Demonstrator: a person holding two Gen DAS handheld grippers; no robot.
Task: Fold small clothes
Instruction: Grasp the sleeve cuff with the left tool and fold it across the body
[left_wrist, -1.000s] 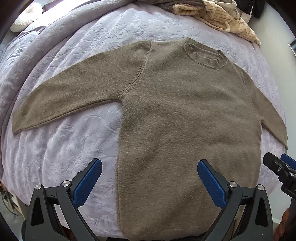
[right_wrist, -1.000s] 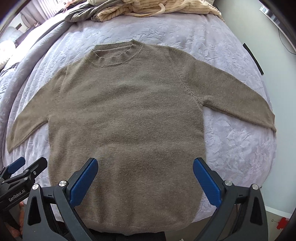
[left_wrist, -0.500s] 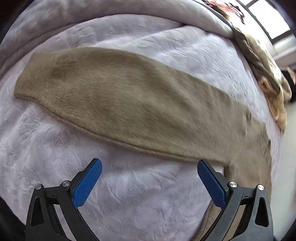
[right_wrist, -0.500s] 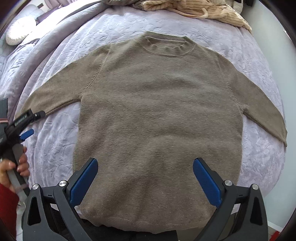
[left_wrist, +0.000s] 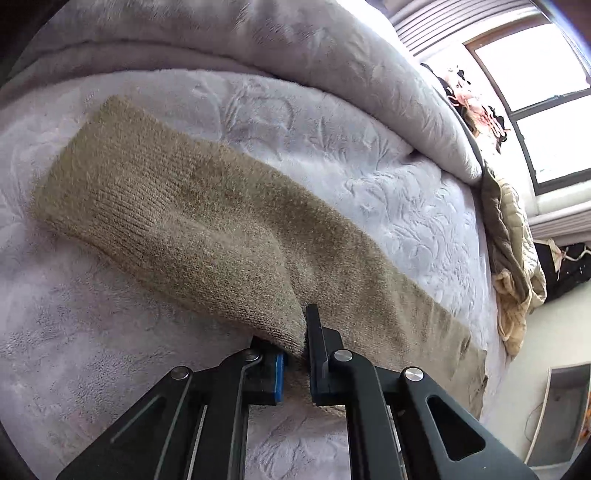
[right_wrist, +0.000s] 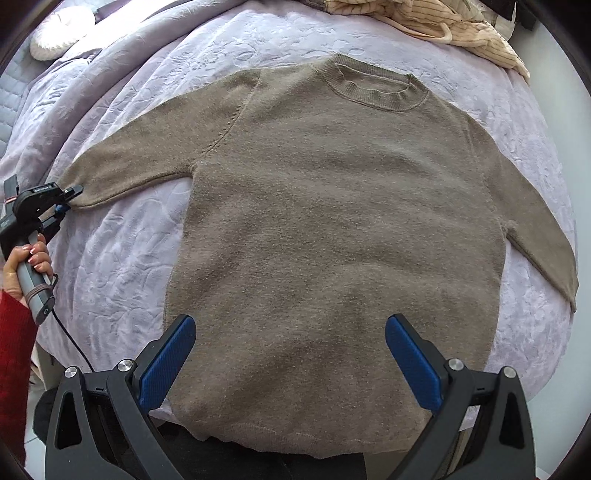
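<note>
In the left wrist view we see our left gripper (left_wrist: 295, 354) clenched on the lower edge of the sweater (left_wrist: 207, 229) sleeve, close to the cuff. The pinched knit rises into a small ridge at the fingers, and the rest of the sleeve lies flat on the bed (left_wrist: 351, 147), running toward the bed's far right corner. A window (left_wrist: 535, 85) shows at the upper right.

In the right wrist view our right gripper (right_wrist: 290, 363) hangs released, fingers spread wide, over the sweater's (right_wrist: 332, 240) hem at the near edge of the bed (right_wrist: 122, 258). The sweater lies face up, both sleeves spread out, collar toward the far edge. At the left edge our left gripper (right_wrist: 68, 199) grips the sleeve end, held by our left hand (right_wrist: 27, 260). A pile of striped clothes (right_wrist: 443, 26) sits at the far right corner.
</note>
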